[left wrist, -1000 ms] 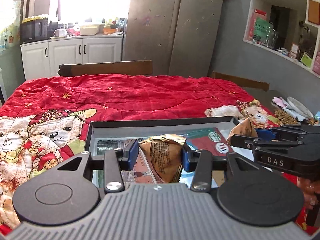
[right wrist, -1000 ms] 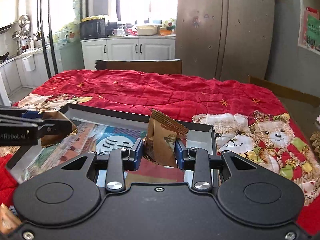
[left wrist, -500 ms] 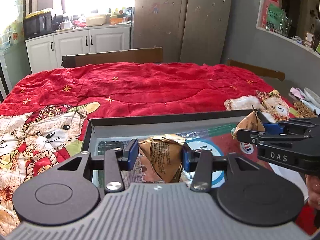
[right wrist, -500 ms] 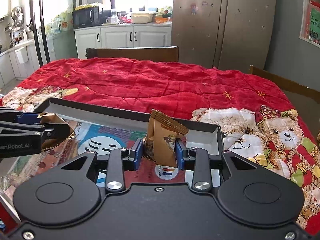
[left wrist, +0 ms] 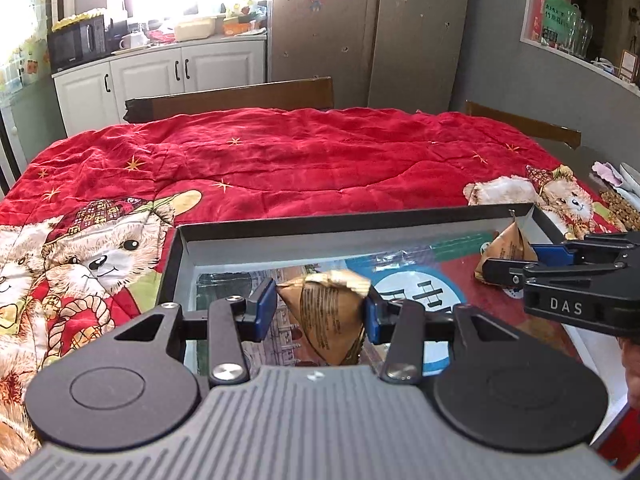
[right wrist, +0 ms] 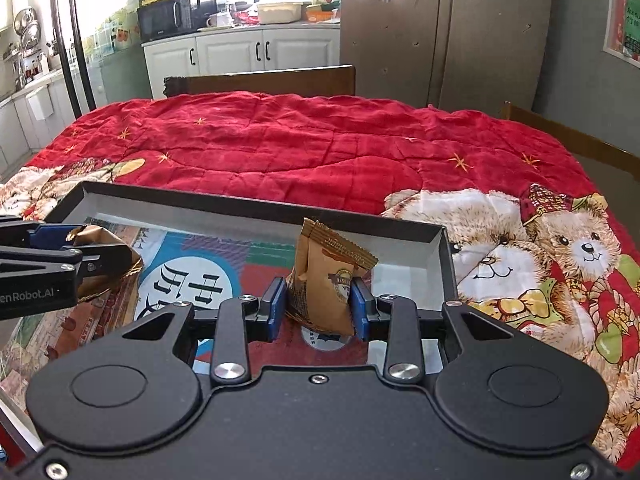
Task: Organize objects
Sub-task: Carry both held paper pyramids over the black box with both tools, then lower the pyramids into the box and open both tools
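Observation:
A shallow black tray (left wrist: 360, 222) with a printed sheet inside lies on the red quilt; it also shows in the right wrist view (right wrist: 240, 202). My left gripper (left wrist: 320, 312) is shut on a brown pyramid-shaped snack packet (left wrist: 328, 316) and holds it over the tray's left part. My right gripper (right wrist: 318, 306) is shut on a second brown snack packet (right wrist: 324, 280) over the tray's right part. The right gripper (left wrist: 520, 258) and its packet (left wrist: 506, 250) show at the right of the left wrist view. The left gripper's packet (right wrist: 104, 256) shows at the left of the right wrist view.
The table is covered by a red quilt (left wrist: 320, 152) with teddy bear prints (right wrist: 540, 248). Wooden chair backs (left wrist: 232, 98) stand at the far side and far right. Small items and a dish (left wrist: 618, 196) lie off the quilt's right edge.
Both grippers have moved forward and lower over the tray, each still holding its packet. The tray looks larger and nearer in both views.

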Motion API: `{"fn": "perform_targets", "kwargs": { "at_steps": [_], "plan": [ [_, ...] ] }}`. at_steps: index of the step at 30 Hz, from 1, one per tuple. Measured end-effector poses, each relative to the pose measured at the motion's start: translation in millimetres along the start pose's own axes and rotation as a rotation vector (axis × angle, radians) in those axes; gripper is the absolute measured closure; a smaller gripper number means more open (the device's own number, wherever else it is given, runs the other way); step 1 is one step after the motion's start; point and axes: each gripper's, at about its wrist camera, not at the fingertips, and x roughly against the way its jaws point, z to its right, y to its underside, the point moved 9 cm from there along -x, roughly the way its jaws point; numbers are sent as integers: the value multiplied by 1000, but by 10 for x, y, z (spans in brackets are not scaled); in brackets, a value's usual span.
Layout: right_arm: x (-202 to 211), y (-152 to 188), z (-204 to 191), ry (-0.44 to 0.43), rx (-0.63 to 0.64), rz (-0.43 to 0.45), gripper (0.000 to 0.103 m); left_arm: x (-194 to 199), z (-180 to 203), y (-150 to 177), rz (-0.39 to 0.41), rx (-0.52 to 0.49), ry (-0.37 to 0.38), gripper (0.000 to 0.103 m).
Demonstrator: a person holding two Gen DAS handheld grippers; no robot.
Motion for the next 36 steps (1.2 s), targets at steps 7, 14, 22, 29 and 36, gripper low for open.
{"fn": "perform_targets", "kwargs": {
  "at_steps": [7,14,22,29,36],
  "plan": [
    [-8,6,-22,-4,14,-8,70,-23,6,15,-10,-10,-4,53],
    [-20,-1,-36,-1,23,-13,70,-36,16,17,-16,-17,-4,50],
    [-24,3,-47,-2,30,-18,66,-30,17,14,-10,-23,-3,41],
    [-15,3,-45,1,30,-17,53,-16,26,9,-5,-30,-8,39],
    [30,-22,-20,14,26,0,36,11,9,6,2,-31,-12,33]
  ]
}}
